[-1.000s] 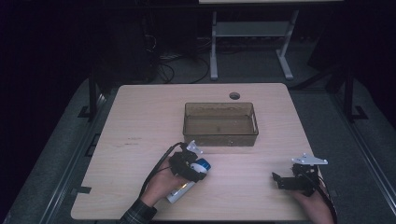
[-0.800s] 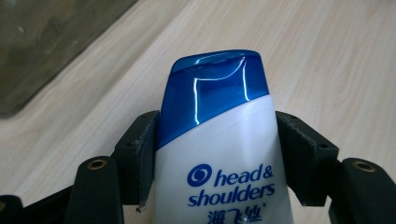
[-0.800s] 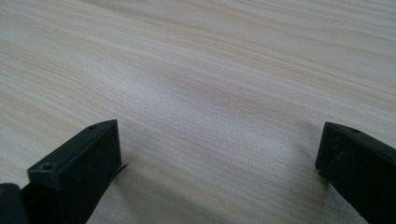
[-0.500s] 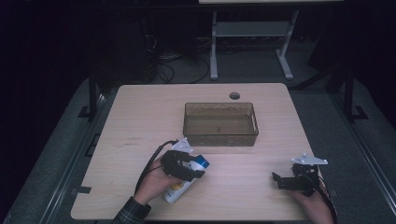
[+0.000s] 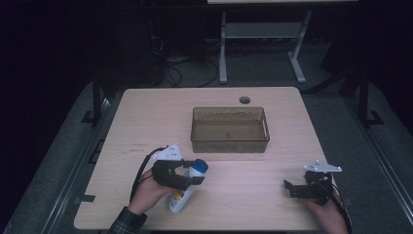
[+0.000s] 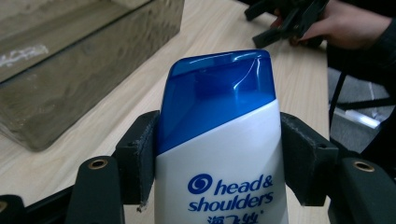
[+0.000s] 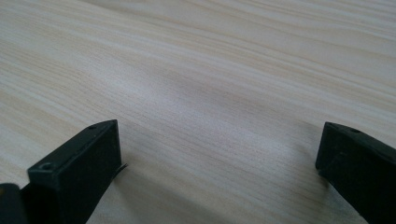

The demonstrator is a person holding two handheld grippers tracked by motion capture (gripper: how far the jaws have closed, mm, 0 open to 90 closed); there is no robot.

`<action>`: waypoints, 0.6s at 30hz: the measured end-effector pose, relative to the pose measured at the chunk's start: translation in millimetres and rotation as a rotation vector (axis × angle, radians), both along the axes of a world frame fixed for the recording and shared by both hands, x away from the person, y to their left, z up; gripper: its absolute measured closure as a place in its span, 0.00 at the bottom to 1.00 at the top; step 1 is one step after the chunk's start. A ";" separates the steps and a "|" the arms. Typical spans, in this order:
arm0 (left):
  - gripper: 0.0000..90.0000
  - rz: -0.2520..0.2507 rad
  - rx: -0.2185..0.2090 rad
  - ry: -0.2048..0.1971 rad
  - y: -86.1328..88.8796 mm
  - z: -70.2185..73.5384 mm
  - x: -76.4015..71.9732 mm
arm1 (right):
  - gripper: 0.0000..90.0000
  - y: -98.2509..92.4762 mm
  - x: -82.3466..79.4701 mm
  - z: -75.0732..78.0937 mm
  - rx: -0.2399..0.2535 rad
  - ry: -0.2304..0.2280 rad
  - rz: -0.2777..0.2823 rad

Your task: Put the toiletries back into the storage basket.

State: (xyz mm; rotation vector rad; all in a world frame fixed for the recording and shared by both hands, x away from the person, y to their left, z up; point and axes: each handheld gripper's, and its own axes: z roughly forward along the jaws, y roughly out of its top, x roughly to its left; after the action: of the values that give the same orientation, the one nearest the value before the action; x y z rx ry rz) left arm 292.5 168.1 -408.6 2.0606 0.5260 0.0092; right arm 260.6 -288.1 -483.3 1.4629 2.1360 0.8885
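Left gripper [image 5: 187, 175]: jaws clamped on shampoo bottle [image 6: 219, 154], near-left of table [image 5: 146, 112], short of brown bin [image 5: 229, 144]. Right gripper [image 5: 297, 189]: jaws wide, empty. Risk: the smooth, tapered bottle may slip from the pads.

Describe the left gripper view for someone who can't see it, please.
A white plastic shampoo bottle with a blue cap stands clamped between the two black pads of the left claw. Behind it on the pale wooden table sits a brownish translucent plastic box, and at top right a hand holds the right claw.
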 end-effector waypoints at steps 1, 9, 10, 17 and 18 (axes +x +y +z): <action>0.39 -0.001 -0.013 -0.004 2.8 0.1 -0.9 | 0.00 -0.1 0.0 0.0 -0.001 -0.001 0.001; 0.39 0.004 -0.093 -0.056 24.2 9.1 -9.0 | 0.00 0.0 0.0 0.0 0.000 0.000 0.000; 0.39 0.006 -0.097 -0.062 26.5 10.3 -9.9 | 0.00 -0.1 0.0 0.0 0.000 -0.001 0.001; 0.39 0.025 -0.115 -0.090 36.6 15.2 -15.5 | 0.00 -0.1 0.3 0.0 -0.001 -0.001 -0.002; 0.39 0.028 -0.117 -0.094 37.3 15.7 -15.8 | 0.00 -0.1 0.3 0.0 -0.001 -0.001 -0.002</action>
State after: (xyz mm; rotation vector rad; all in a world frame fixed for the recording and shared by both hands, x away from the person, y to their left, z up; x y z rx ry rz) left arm 276.7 205.4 -393.0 1.9281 0.4855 0.0897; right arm 260.9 -288.2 -483.3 1.4638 2.1337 0.8867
